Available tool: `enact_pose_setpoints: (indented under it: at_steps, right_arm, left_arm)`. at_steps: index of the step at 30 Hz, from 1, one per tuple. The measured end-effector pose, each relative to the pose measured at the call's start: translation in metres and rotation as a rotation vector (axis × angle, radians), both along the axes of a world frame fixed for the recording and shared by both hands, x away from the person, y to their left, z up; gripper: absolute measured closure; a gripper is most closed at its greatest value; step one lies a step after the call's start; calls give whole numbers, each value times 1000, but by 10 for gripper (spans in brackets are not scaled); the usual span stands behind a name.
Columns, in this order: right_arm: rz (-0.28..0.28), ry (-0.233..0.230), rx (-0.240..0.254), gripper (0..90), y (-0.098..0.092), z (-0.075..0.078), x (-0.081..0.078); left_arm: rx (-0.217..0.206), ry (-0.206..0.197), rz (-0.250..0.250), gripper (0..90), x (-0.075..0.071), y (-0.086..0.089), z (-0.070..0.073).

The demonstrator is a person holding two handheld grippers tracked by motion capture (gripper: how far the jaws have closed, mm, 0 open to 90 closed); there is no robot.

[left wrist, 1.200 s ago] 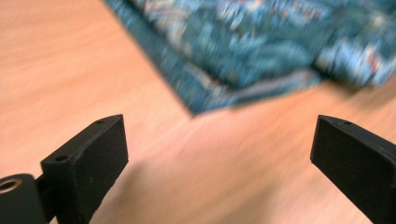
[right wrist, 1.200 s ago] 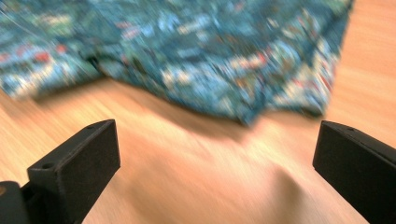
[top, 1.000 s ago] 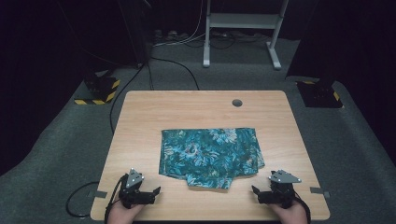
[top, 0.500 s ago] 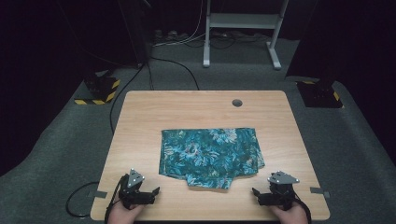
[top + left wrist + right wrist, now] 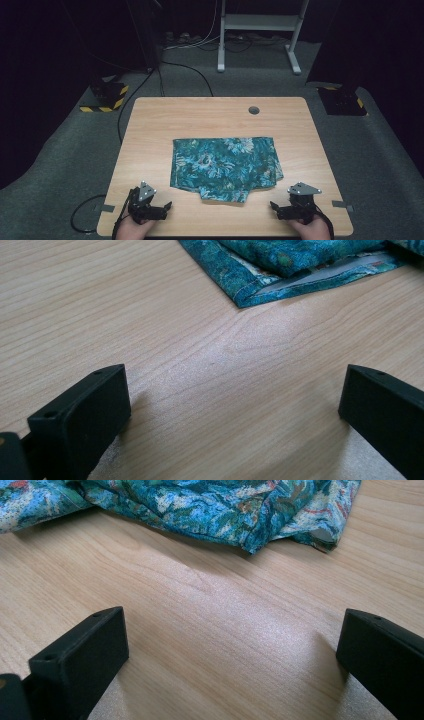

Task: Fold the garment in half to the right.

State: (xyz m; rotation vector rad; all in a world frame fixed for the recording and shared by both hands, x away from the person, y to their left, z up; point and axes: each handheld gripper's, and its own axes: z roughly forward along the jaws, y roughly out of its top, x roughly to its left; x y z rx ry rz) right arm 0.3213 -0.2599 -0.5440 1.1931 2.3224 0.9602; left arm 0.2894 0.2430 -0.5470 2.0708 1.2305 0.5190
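Dark curtains and grey carpet surround a light wooden table (image 5: 220,117), seen from above in the high view. Behind it, the white legs of a stand (image 5: 260,30) rise from the floor, black cables (image 5: 185,70) trail across the carpet, and two black bases marked with yellow-and-black hazard stripes (image 5: 106,96) sit off the table's far corners. A round cable hole (image 5: 254,110) is cut into the tabletop near its far edge.

A folded teal floral-print garment (image 5: 225,167) is laid flat on the middle of the table, somewhat nearer the person's side, with a narrower folded flap projecting from its near edge. In the left gripper view, a hemmed corner of the garment (image 5: 280,270) is seen lying on the wood, with a pale inner layer exposed under the top fold. In the right gripper view, a rumpled edge of the garment (image 5: 210,505) is spread across the top of the frame.

The left gripper (image 5: 159,209) is held at the table's near left corner, low over the wood, its jaws spread wide with bare tabletop between them. The right gripper (image 5: 281,210) is held at the near right corner, likewise low and with its jaws wide apart. Nothing is gripped by either. Both are set apart from the garment, one off each near corner of it, and are pointed inward toward it.
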Motion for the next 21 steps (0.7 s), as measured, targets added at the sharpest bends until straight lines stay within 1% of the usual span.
enact_pose_setpoints:
  at_steps: [2, 3, 5, 6, 7, 9, 10, 12, 14, 18, 21]
  right_arm:
    - [-12, 0, -1, 0, 0, 0, -1]
    - [-15, 1, 0, 0, 0, 0, -1]
    - [-13, 1, -2, 0, 0, 0, -1]
    - [-10, 6, -6, 1, 0, 1, 0]
    - [-9, 10, -11, 2, 0, 2, 0]
    - [-11, -13, 10, 1, 0, 4, -1]
    - [-5, -26, 18, 1, 0, 6, -2]
    - [8, -42, 18, 1, 3, 10, -3]
    - [20, -56, 26, 1, 8, 14, -5]
    - [38, -67, 32, 1, 19, 20, -6]
    - [50, -70, 37, 1, 28, 22, -6]
  left_arm:
    - [-12, 3, -9, 5, 1, 1, 0]
    - [-24, 11, -14, 5, 1, 2, 1]
    - [-34, 12, -22, 4, 3, 5, 3]
    - [-47, 7, -26, 4, 4, 7, 4]
    - [-50, 2, -25, 4, 4, 9, 5]
    - [-52, -1, -30, 4, 5, 12, 7]
    - [-60, 1, -30, 4, 6, 14, 7]
    - [-83, 6, -32, 4, 8, 18, 7]
    - [-78, 1, -30, 4, 9, 20, 9]
    - [-76, -16, -29, 4, 14, 23, 13]
    - [-87, -19, -23, 4, 17, 25, 16]
